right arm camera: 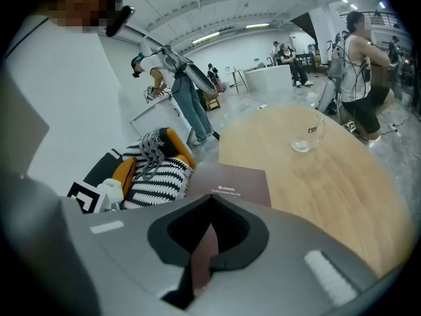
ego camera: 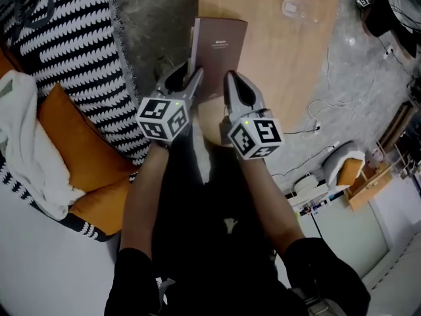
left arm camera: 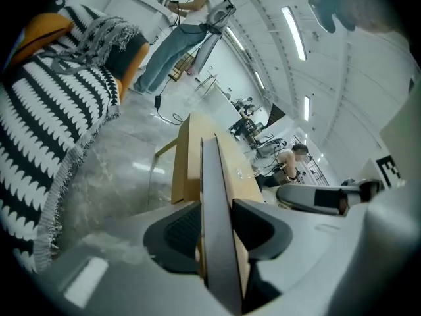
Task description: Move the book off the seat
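Striped seat (ego camera: 72, 38), far left: no book on it.

Left tool (ego camera: 188, 78): pads closed on the book's (ego camera: 220, 45) left edge.

Book: thin, brown, over the near end of the table (ego camera: 289, 64); contact with the table cannot be told. Judged light, fairly stiff and smooth-covered, so it may slip or sag if held by one corner.

Right tool (ego camera: 238, 84): closed on the near right corner.

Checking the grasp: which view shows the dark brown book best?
The head view: the dark brown book shows most of its cover from above. The right gripper view shows only the cover's far part, with small print; the left gripper view shows it edge-on.
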{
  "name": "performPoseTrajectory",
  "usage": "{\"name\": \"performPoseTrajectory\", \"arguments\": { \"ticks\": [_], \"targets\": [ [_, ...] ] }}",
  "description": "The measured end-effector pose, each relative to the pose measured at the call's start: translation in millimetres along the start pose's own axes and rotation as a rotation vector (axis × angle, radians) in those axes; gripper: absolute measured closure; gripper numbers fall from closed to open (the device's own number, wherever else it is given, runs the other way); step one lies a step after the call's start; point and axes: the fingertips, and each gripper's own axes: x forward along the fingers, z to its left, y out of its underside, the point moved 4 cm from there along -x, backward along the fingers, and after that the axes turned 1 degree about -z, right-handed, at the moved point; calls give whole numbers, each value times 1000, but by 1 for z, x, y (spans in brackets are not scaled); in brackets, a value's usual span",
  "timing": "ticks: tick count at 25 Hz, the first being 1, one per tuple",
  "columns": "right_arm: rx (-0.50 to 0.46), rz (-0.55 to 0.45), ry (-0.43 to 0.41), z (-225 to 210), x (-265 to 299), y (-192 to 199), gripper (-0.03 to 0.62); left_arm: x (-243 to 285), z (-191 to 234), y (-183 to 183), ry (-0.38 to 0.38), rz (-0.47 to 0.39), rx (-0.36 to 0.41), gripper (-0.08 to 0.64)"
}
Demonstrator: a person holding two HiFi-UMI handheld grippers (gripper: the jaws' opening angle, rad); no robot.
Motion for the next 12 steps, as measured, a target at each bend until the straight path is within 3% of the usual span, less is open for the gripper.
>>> {"name": "performPoseTrajectory", "arguments": {
  "ticks": [5, 12],
  "targets": [
    [8, 12, 2, 1, 5, 5, 588, 11, 4, 6, 19, 19, -7, 396],
    [20, 20, 4, -6, 7, 10, 588, 17, 14, 16, -18, 37, -19, 390]
  ]
}}
